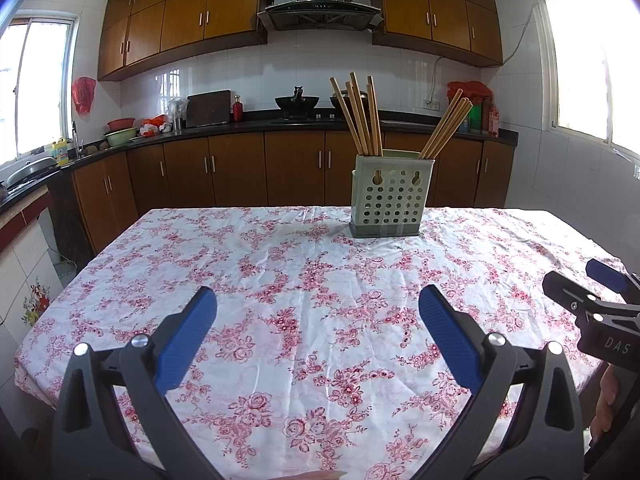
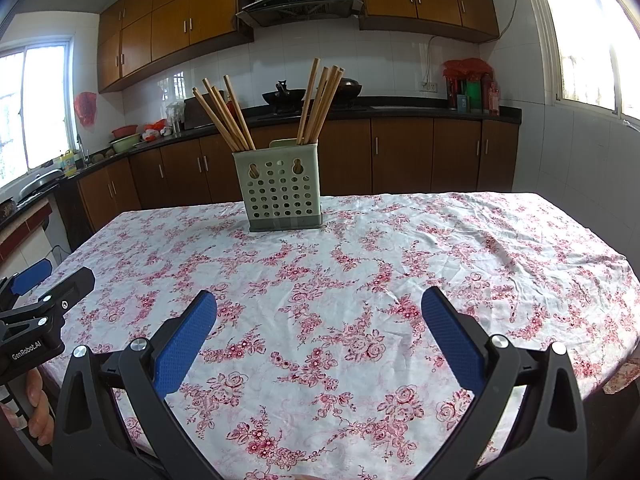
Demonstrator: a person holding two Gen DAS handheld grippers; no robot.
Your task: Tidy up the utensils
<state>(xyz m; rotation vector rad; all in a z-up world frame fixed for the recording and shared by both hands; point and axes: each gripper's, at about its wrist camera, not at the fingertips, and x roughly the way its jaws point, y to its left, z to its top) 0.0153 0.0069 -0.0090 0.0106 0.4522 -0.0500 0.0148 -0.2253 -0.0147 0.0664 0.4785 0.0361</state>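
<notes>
standing at the far side of the table (image 1: 120, 264), a pale green utensil holder (image 1: 390, 196) with a perforated front and two keyhole slots sits on a darker grey base, upright on the pink floral tablecloth (image 1: 304, 288). wooden chopsticks fill it in two bunches: the left bunch (image 1: 358, 114) fans up and slightly leftward, the right bunch (image 1: 446, 124) leans to the right.

the left wrist view places the holder right of centre and catches the right gripper (image 1: 588, 280) at its right edge, with part of a hand (image 1: 606, 404) below it. the right wrist view places the holder (image 2: 282, 190) left of centre, its bunches (image 2: 224, 118) and (image 2: 320, 104) spread wider apart, and catches the left gripper (image 2: 52, 276) at its left edge, a hand (image 2: 38, 408) gripping its handle, with "genrobot.ai" printed on the body.

the left gripper (image 1: 318, 300) hangs over the near part of the cloth with its blue-padded fingers (image 1: 188, 336) spread wide, nothing between them. the right gripper (image 2: 320, 300) is likewise wide apart and empty, fingers (image 2: 454, 340) above bare cloth. both are well apart from the holder.

behind the table run wooden cabinets (image 1: 240, 168), a dark counter (image 1: 248, 120) with a wok (image 1: 297, 102), and a range hood (image 1: 320, 0).
</notes>
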